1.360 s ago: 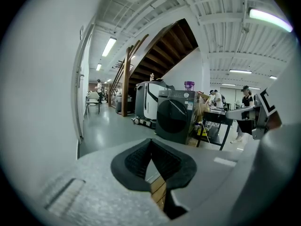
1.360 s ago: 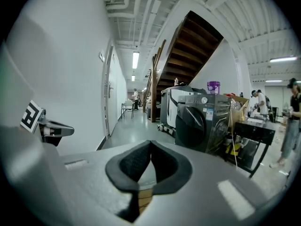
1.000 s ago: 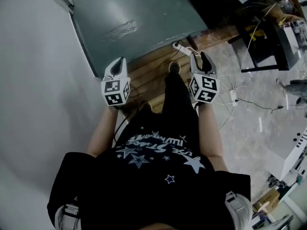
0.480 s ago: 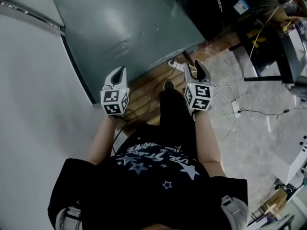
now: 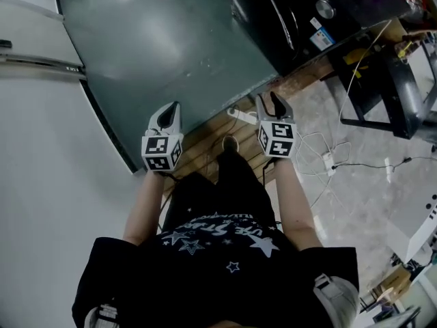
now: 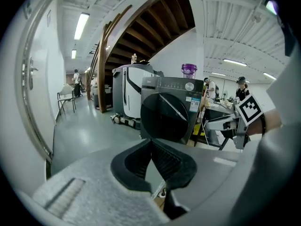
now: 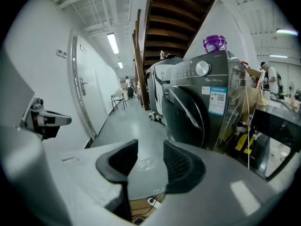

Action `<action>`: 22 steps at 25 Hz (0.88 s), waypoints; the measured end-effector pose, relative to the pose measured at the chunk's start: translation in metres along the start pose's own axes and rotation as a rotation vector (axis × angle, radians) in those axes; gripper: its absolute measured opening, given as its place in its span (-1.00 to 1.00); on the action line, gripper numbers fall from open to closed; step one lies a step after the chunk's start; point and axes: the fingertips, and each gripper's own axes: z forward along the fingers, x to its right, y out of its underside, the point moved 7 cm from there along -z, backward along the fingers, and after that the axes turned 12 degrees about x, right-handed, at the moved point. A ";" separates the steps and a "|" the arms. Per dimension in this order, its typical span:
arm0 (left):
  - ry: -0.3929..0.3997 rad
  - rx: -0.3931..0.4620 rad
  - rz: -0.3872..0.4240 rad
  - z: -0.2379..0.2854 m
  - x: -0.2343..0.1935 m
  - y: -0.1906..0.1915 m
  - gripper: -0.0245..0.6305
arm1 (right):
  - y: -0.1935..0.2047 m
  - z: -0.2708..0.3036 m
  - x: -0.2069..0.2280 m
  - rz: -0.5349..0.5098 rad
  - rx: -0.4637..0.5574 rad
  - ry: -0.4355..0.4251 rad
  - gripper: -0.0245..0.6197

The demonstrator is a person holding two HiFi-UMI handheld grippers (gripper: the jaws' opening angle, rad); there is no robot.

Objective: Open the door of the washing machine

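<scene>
The dark grey front-loading washing machine [image 5: 293, 12] stands ahead to the right, a few steps away. Its round dark door [image 7: 186, 119] is closed, below a silver knob [image 7: 202, 68]. The left gripper view also shows the machine [image 6: 169, 112] at a distance. My left gripper [image 5: 168, 112] is held out in front of me, its fingertips touching and nothing between them [image 6: 151, 142]. My right gripper [image 5: 271, 101] is level with it, with a clear gap between its pads [image 7: 150, 147]. Neither touches the machine.
A purple bottle [image 7: 215, 42] stands on the machine. Under my feet are wooden slats [image 5: 205, 135] with a white power strip [image 5: 242, 115]; cables [image 5: 328, 156] trail right. A black table frame [image 5: 382, 80] is to the right, a white wall with a door [image 7: 82, 93] to the left, stairs [image 7: 174, 13] overhead.
The view has tilted forward, and the washing machine has come into view at the top right. Both grippers stay held out in front, jaws unchanged.
</scene>
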 end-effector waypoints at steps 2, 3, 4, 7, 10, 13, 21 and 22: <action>0.015 0.017 0.040 0.020 0.001 -0.028 -0.89 | -0.016 0.013 0.014 0.004 0.003 0.006 -0.38; 0.023 0.022 0.053 0.029 0.001 -0.038 -0.89 | -0.022 0.018 0.021 0.012 0.005 0.015 -0.38; 0.029 0.022 0.061 0.038 0.001 -0.047 -0.89 | -0.027 0.022 0.027 0.024 0.008 0.027 -0.38; 0.045 0.020 0.091 0.061 -0.004 -0.068 -0.89 | -0.037 0.032 0.041 0.061 0.012 0.058 -0.38; 0.053 0.028 0.121 0.083 -0.012 -0.089 -0.89 | -0.045 0.042 0.052 0.079 0.020 0.078 -0.38; 0.074 0.038 0.146 0.110 -0.018 -0.108 -0.89 | -0.053 0.054 0.067 0.100 0.028 0.112 -0.38; 0.217 0.010 0.199 0.206 -0.034 -0.139 -0.89 | -0.067 0.097 0.097 0.158 0.007 0.255 -0.38; 0.240 0.003 0.205 0.220 -0.037 -0.141 -0.89 | -0.067 0.106 0.098 0.168 0.000 0.276 -0.38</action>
